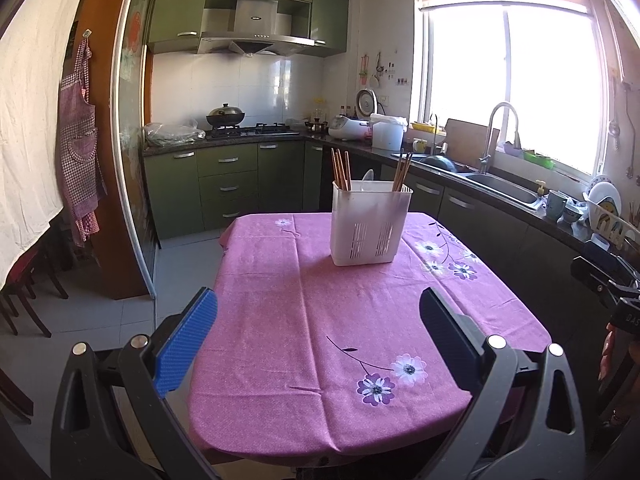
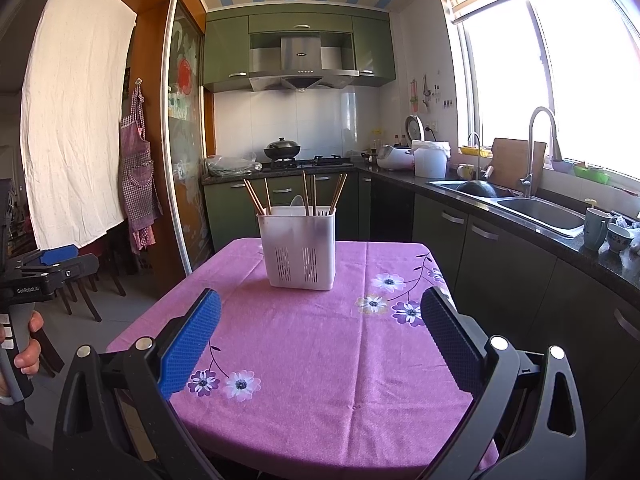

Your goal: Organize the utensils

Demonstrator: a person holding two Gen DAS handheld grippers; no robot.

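Utensil holder (image 1: 369, 224), white plastic with slotted lower walls, stands upright on the far half of the table (image 1: 320, 320), which is covered by a pink flowered cloth. Chopsticks (image 1: 341, 170) stick up from it: one bunch at its left end, another (image 1: 402, 172) at its right. A white spoon (image 1: 368, 178) shows between them, mostly hidden below the rim. Right wrist view shows the same holder (image 2: 298, 246) with chopsticks (image 2: 256, 198) leaning left, more near the middle and right; exact compartments cannot be told.

Holder sits well ahead of both tools, roughly centred between the fingers in each view, touching neither.

Left gripper (image 1: 320, 336): jaws spread wide, nothing between them, hovering over the near part of the cloth. Blue pad (image 1: 188, 344) on one finger, dark pad on the other.

Right gripper (image 2: 320, 336): likewise spread wide, holding nothing, above the near table edge. Holder appears slightly left of centre here.

In the right wrist view the left gripper's body (image 2: 44, 268) is seen off the table's left side, a hand (image 2: 24, 340) on its handle.

Beyond: green cabinets (image 1: 224, 184), wok (image 1: 225, 114) on the stove, sink (image 1: 502, 190) with faucet under the window.
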